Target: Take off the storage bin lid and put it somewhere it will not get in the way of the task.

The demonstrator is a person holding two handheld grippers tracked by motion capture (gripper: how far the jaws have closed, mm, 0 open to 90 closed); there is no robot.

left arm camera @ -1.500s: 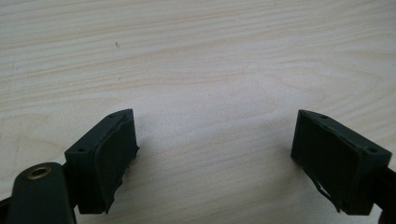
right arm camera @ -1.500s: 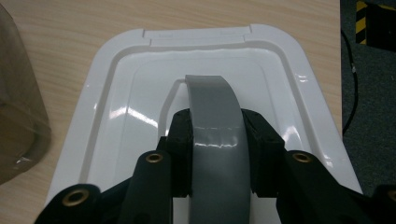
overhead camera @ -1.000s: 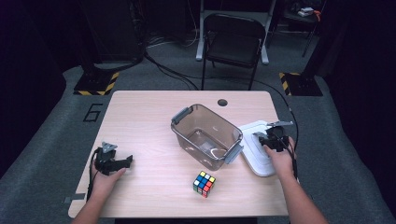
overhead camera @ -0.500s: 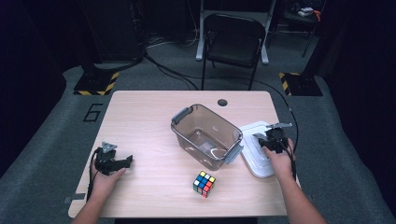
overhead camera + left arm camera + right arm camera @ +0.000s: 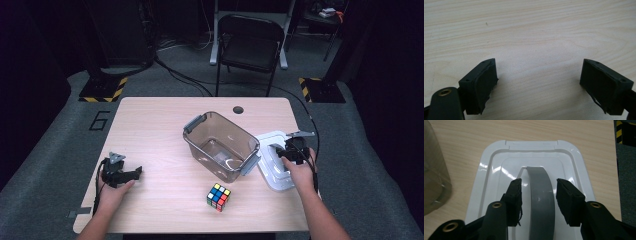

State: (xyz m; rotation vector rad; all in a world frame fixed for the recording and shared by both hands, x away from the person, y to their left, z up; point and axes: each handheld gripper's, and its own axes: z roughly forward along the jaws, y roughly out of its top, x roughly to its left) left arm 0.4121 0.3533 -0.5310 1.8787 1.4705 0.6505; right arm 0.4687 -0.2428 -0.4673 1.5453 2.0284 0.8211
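A white bin lid (image 5: 272,172) lies flat on the table's right side, with a grey arched handle (image 5: 541,195) along its middle. My right gripper (image 5: 291,150) (image 5: 539,183) straddles that handle. Its jaws have just been opening, and a gap now shows on each side of the handle, so the pads do not press on it. A clear brownish bin (image 5: 200,137) stands open mid-table, and its wall (image 5: 434,170) shows at the left of the right gripper view. At the front left, my left gripper (image 5: 131,174) (image 5: 539,72) rests low over bare wood, open and empty.
A Rubik's cube (image 5: 218,196) sits near the front edge, in front of the bin. The lid lies close to the table's right edge (image 5: 612,157). A black chair (image 5: 250,42) stands on the floor beyond the far edge.
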